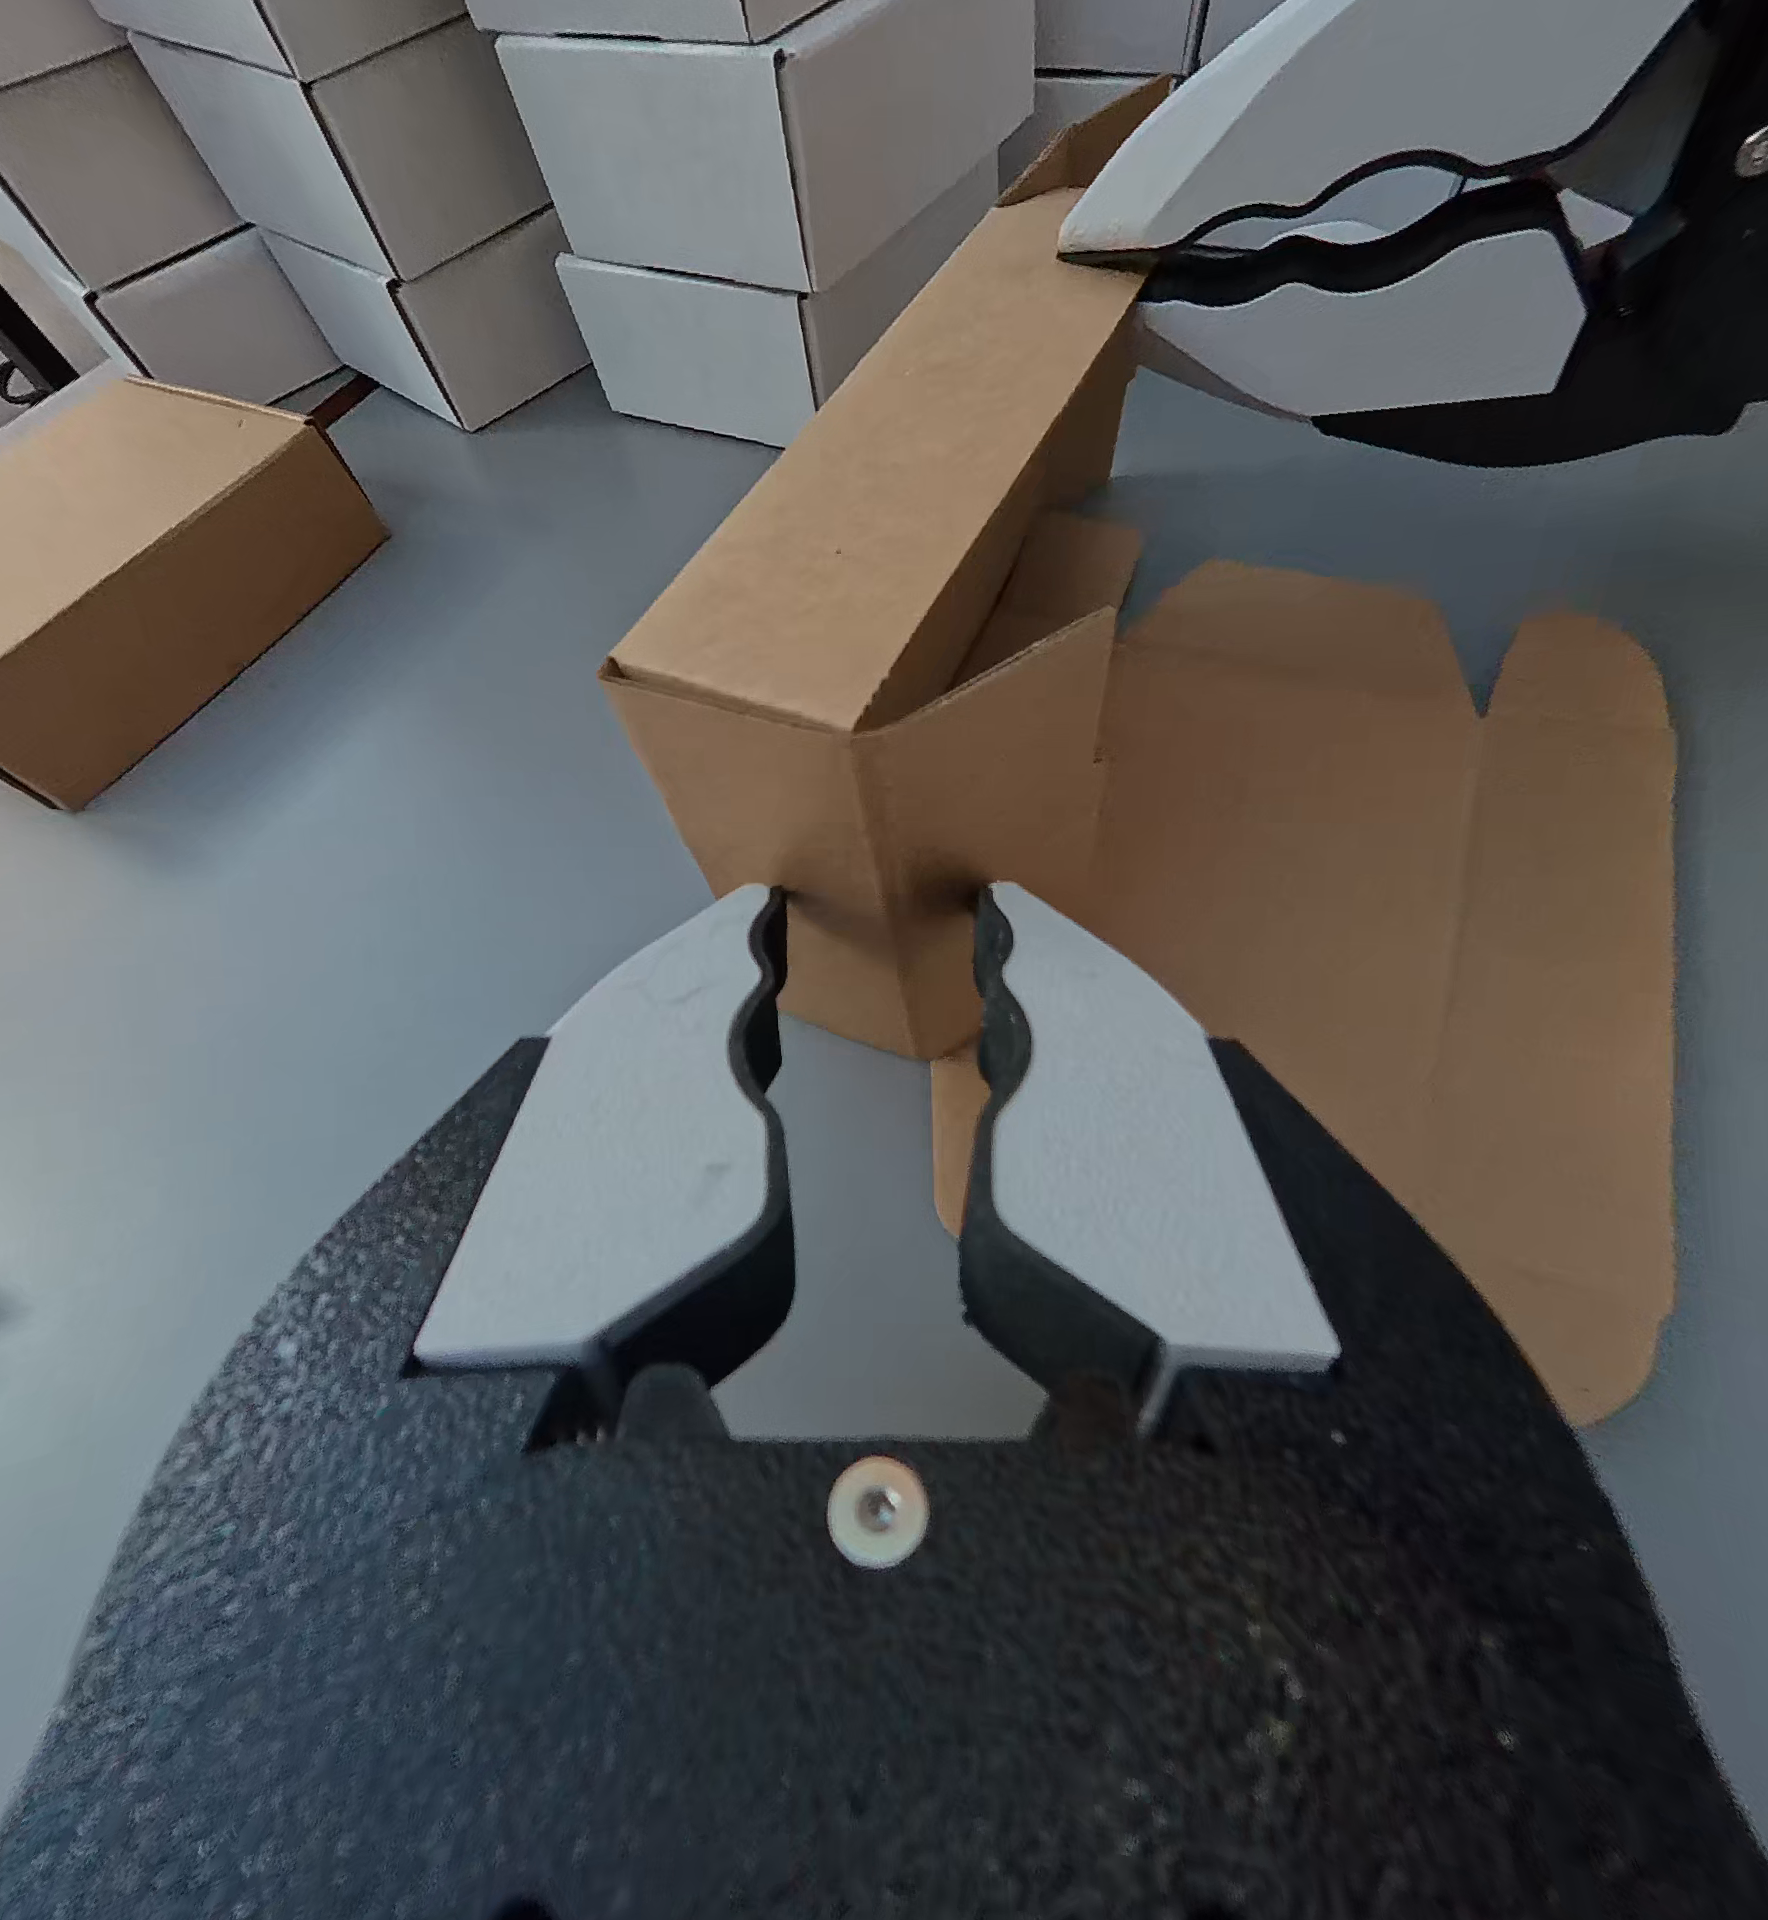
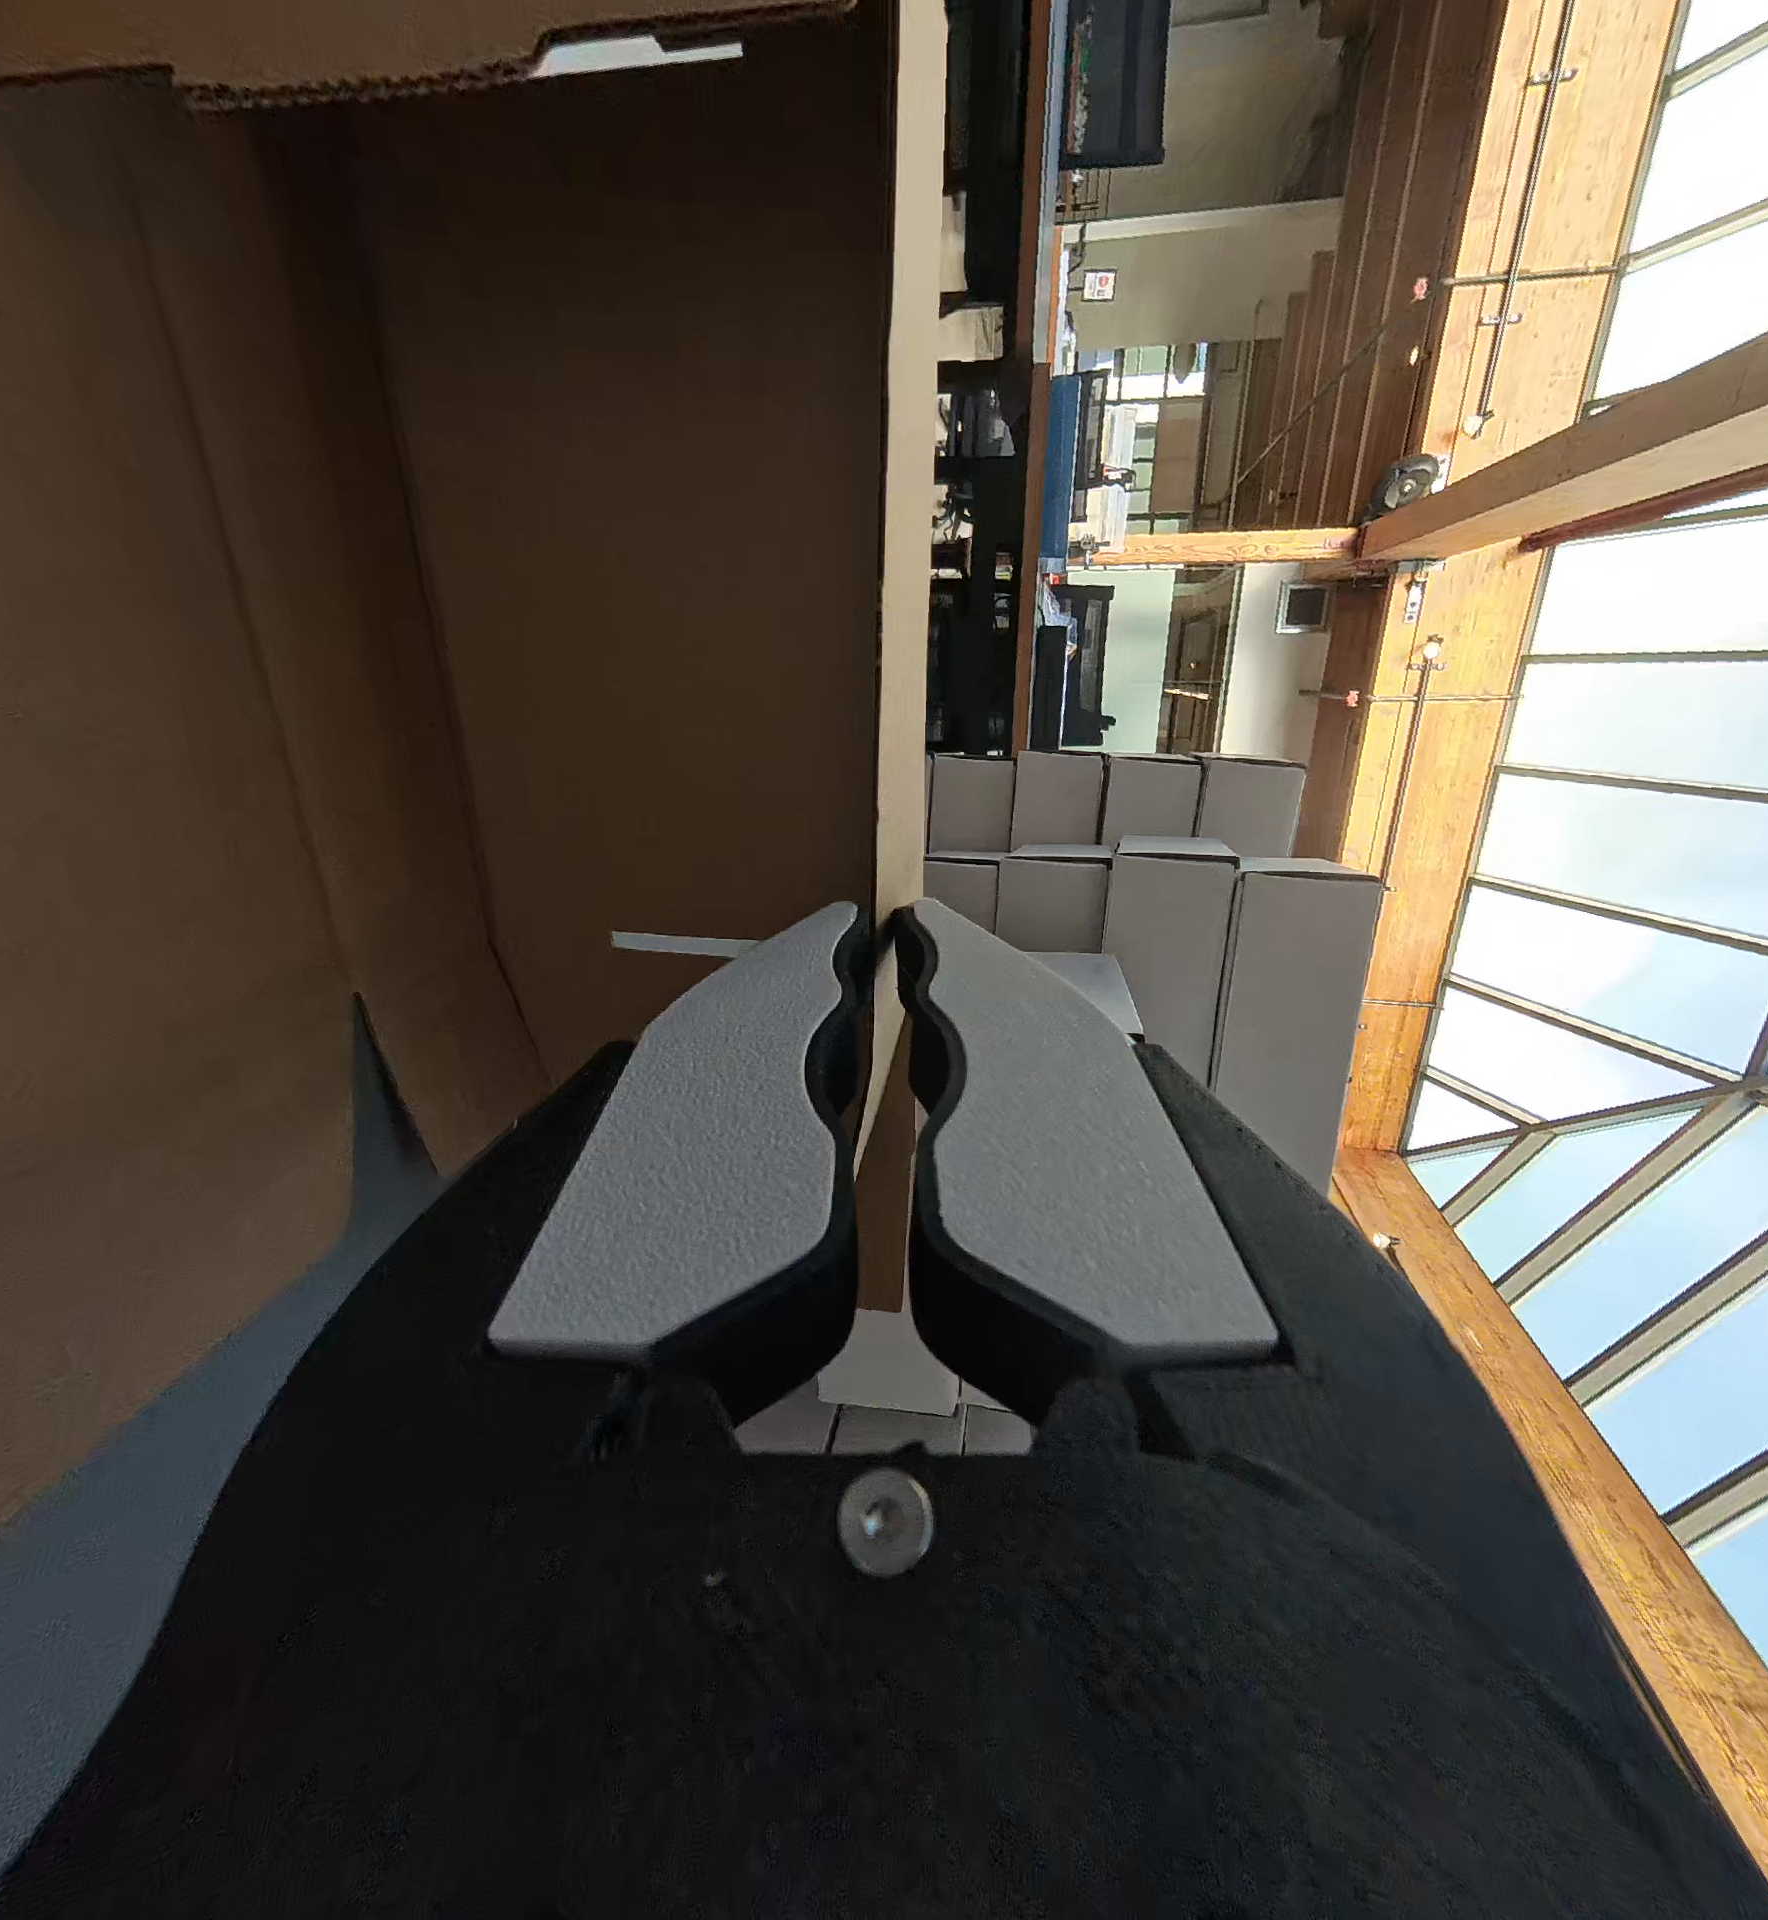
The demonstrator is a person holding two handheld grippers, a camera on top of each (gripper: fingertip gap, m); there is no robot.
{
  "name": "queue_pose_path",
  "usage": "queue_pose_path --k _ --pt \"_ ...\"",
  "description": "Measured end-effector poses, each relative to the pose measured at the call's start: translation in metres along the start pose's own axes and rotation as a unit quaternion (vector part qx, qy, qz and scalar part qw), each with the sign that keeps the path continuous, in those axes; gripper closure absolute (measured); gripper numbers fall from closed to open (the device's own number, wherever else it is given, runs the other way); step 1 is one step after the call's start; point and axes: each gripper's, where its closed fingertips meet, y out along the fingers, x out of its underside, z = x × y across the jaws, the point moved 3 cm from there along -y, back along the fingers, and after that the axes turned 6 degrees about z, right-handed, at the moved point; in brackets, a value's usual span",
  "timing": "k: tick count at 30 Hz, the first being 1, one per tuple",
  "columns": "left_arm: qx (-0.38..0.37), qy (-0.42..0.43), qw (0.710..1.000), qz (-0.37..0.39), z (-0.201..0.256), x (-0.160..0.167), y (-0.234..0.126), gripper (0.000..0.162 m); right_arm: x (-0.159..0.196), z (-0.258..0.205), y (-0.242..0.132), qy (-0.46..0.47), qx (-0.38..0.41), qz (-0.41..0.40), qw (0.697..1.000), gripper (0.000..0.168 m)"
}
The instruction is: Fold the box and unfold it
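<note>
A brown cardboard box (image 1: 859,582) stands half folded on the grey table, its long side wall raised and its flat panels (image 1: 1379,935) spread to the right. My left gripper (image 1: 880,904) has its jaws around the box's near corner, a finger on each side. My right gripper (image 1: 1150,260) shows at the top right of the left wrist view, shut on the far top edge of the raised wall. In the right wrist view my right gripper (image 2: 882,925) pinches that thin cardboard edge (image 2: 895,623), and the box's inner face (image 2: 392,623) fills the left half.
A closed brown box (image 1: 132,582) lies on the table at the left. Stacks of white boxes (image 1: 703,208) stand along the back; they also show in the right wrist view (image 2: 1171,894). Grey table surface (image 1: 288,1039) lies in front of me.
</note>
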Motion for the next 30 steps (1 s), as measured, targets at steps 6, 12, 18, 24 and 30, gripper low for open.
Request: queue_pose_path --k 6,12,18,24,30 --pt "-0.052 -0.002 0.998 -0.019 -0.008 -0.003 0.010 0.123 0.000 -0.001 -0.002 -0.003 -0.028 0.036 0.999 0.163" --pt "-0.083 -0.044 0.996 -0.006 -0.023 -0.003 0.022 0.127 0.001 -0.001 0.000 -0.007 -0.036 0.061 0.997 0.162" --pt "-0.118 -0.086 0.989 0.000 -0.038 -0.005 0.034 0.132 0.001 0.000 0.004 0.041 -0.059 0.090 0.993 0.161" --pt "-0.062 -0.018 0.997 -0.034 -0.048 -0.010 0.048 0.119 0.012 0.007 0.014 0.090 -0.100 0.114 0.984 0.161" --pt "-0.067 -0.037 0.997 -0.017 -0.055 -0.013 0.056 0.122 0.020 0.012 0.021 0.166 -0.113 0.089 0.976 0.163"
